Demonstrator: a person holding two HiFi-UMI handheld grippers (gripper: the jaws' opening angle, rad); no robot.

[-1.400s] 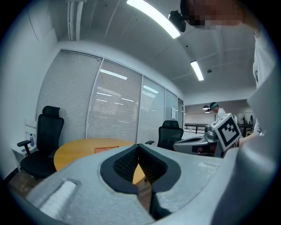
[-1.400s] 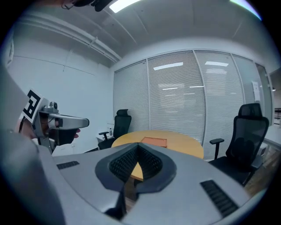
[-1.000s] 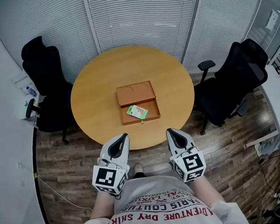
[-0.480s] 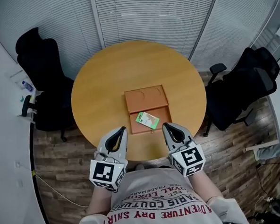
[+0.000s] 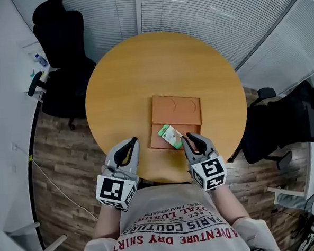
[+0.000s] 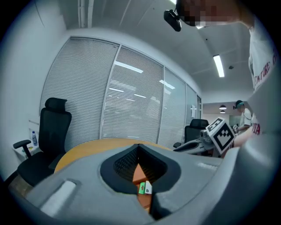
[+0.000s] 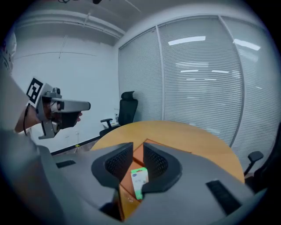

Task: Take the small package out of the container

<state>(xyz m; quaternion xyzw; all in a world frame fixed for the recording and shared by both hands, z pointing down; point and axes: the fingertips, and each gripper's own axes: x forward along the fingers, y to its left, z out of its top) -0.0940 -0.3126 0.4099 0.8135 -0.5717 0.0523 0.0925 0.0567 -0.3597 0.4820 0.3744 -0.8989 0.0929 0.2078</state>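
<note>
A small green-and-white package [image 5: 170, 136] lies in the near half of a flat brown container [image 5: 176, 109] on the round wooden table [image 5: 143, 70]. My right gripper [image 5: 188, 140] is over the container's near right corner, just right of the package. Its jaws are opening by a narrow gap with nothing between them; the package [image 7: 139, 180] shows beyond that gap. My left gripper [image 5: 129, 145] hovers at the table's near edge, left of the container, with its jaws closed tip to tip. Past its jaws, the package [image 6: 144, 188] and container [image 6: 139, 173] show in the left gripper view.
A black office chair [image 5: 63, 59] stands at the table's far left and another [image 5: 289, 125] at its right. Blinds on glass walls [image 5: 192, 14] run behind the table. The floor is wood planks. A person [image 6: 241, 116] stands in the far background.
The table and container have come closer in the head view. Both grippers have moved forward, and the right one now reaches the container's near edge beside the package.
</note>
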